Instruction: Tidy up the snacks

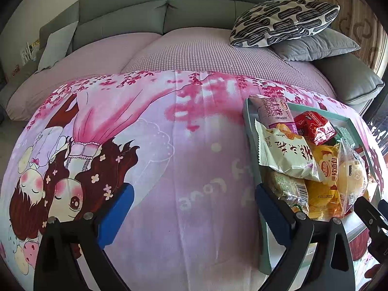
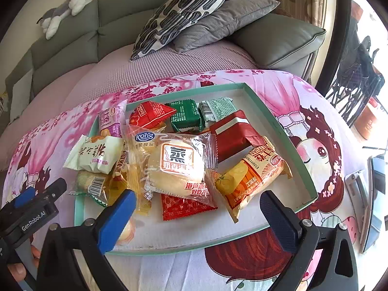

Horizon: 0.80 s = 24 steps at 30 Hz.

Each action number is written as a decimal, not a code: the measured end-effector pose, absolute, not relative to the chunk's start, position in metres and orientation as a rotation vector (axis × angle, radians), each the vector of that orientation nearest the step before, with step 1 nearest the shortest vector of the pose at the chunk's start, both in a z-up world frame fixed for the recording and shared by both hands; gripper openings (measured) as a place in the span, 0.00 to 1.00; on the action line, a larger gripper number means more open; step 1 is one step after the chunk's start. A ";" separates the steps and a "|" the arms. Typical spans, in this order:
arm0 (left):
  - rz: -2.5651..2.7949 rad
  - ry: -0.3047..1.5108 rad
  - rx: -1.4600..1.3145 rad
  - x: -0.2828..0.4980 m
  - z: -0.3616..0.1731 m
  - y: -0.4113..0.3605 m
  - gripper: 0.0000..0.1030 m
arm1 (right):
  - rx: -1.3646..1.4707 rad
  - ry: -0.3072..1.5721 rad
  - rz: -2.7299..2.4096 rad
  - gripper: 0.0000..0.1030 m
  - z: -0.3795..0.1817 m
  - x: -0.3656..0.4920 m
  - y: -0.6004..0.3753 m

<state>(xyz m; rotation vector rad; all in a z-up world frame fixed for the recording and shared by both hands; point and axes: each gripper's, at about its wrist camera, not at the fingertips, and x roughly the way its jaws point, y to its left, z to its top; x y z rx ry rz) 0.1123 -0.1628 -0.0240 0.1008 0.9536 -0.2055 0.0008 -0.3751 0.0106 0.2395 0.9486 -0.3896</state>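
Note:
A shallow mint-rimmed tray (image 2: 194, 90) on the cartoon cloth holds several wrapped snacks. Among them are a clear pack with a pale bun (image 2: 179, 167), an orange pack (image 2: 249, 181), a red packet (image 2: 232, 135), a green packet (image 2: 186, 116) and a white-green packet (image 2: 97, 155). My right gripper (image 2: 197, 220) stands open over the tray's near edge, nothing between its pads. My left gripper (image 1: 194, 215) is open over bare cloth, left of the tray (image 1: 249, 131). Its right finger is beside the tray's left wall. The white-green packet (image 1: 283, 152) overhangs that wall.
The pink cartoon cloth (image 1: 169, 145) covers the surface. Behind it are a grey sofa (image 1: 194, 12), a patterned cushion (image 1: 283, 21) and a grey cushion (image 1: 315, 46). A flat device (image 2: 373, 201) lies right of the tray. A person's fingers (image 2: 21, 266) show at lower left.

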 end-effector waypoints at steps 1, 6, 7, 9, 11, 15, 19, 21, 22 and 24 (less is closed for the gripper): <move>-0.194 0.950 0.108 0.112 -0.024 -0.163 0.97 | 0.239 0.947 -0.385 1.00 0.011 0.000 -0.374; -0.140 0.941 0.129 0.109 -0.022 -0.161 0.97 | 0.224 0.944 -0.370 1.00 0.012 -0.001 -0.370; -0.122 0.944 0.123 0.109 -0.021 -0.159 0.97 | 0.219 0.942 -0.370 1.00 0.012 -0.002 -0.369; -0.089 0.951 0.112 0.108 -0.020 -0.156 0.97 | 0.213 0.941 -0.370 1.00 0.013 -0.003 -0.368; -0.080 0.964 0.110 0.107 -0.019 -0.155 0.97 | 0.207 0.944 -0.366 1.00 0.013 -0.005 -0.366; -0.085 0.957 0.121 0.100 -0.016 -0.155 0.97 | 0.195 0.946 -0.368 1.00 0.013 -0.010 -0.364; -0.084 0.945 0.142 0.091 -0.012 -0.156 0.97 | 0.189 0.947 -0.367 1.00 0.014 -0.016 -0.362; -0.073 0.946 0.155 0.087 -0.011 -0.156 0.97 | 0.186 0.941 -0.362 1.00 0.016 -0.019 -0.360; -0.071 0.946 0.158 0.085 -0.011 -0.155 0.97 | 0.182 0.940 -0.359 1.00 0.017 -0.020 -0.359; -0.074 0.948 0.158 0.080 -0.010 -0.153 0.97 | 0.172 0.938 -0.354 1.00 0.018 -0.023 -0.355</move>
